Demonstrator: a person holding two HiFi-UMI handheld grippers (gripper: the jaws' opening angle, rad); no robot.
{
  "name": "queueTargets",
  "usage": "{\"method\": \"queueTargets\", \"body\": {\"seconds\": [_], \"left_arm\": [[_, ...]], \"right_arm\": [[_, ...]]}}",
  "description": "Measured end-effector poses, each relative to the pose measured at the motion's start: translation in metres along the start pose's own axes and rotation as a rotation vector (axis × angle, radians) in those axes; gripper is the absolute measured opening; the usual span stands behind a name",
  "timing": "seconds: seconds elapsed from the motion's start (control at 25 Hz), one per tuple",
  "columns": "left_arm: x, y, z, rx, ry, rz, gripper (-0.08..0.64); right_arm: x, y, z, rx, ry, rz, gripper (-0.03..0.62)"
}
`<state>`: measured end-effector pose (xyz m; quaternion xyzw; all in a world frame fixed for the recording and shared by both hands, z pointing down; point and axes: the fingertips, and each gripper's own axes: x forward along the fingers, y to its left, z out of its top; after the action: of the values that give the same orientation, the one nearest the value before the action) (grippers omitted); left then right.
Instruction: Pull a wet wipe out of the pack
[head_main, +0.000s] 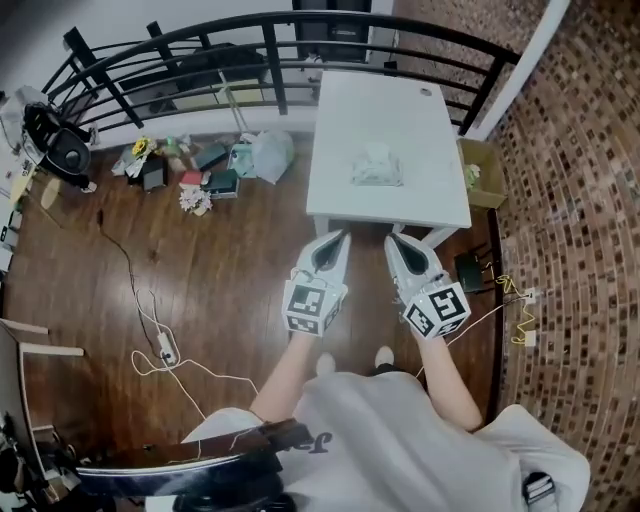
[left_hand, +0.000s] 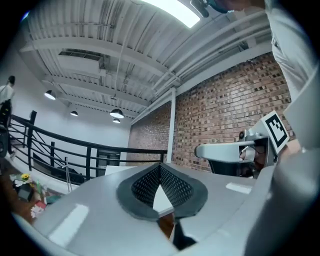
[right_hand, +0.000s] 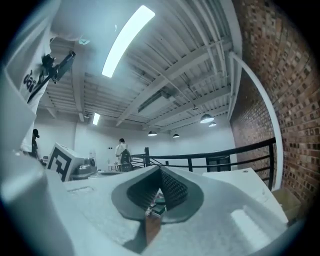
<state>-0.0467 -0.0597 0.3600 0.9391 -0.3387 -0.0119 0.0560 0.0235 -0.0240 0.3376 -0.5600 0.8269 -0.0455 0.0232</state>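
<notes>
The wet wipe pack (head_main: 377, 166) is a pale, crumpled packet lying near the middle of a white table (head_main: 400, 110). Both grippers are held short of the table's near edge, above the wooden floor, pointing toward the table. My left gripper (head_main: 340, 238) has its jaws together with nothing between them, and its own view shows the tips (left_hand: 161, 166) meeting. My right gripper (head_main: 393, 240) is beside it, also shut and empty, with its tips (right_hand: 160, 170) touching. Neither gripper touches the pack.
A black curved railing (head_main: 250, 40) runs behind and left of the table. Clutter (head_main: 200, 170) lies on the floor left of the table, cables (head_main: 150, 330) trail over the boards, and a cardboard box (head_main: 482, 172) stands by the brick wall (head_main: 580, 200) on the right.
</notes>
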Motion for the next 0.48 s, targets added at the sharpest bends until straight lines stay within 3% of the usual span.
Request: {"method": "queueTargets", "body": {"seconds": [0.12,0.48], "left_arm": [[-0.004,-0.009,0.013,0.029,-0.038,-0.009,0.015],[0.004,-0.056,0.054,0.105,-0.119,-0.013,0.015]], "right_arm": [[0.0,0.009,0.012,0.01,0.041,-0.004,-0.008],[-0.041,0.002,0.033,-0.013,0.028,-0.034,-0.008]]}}
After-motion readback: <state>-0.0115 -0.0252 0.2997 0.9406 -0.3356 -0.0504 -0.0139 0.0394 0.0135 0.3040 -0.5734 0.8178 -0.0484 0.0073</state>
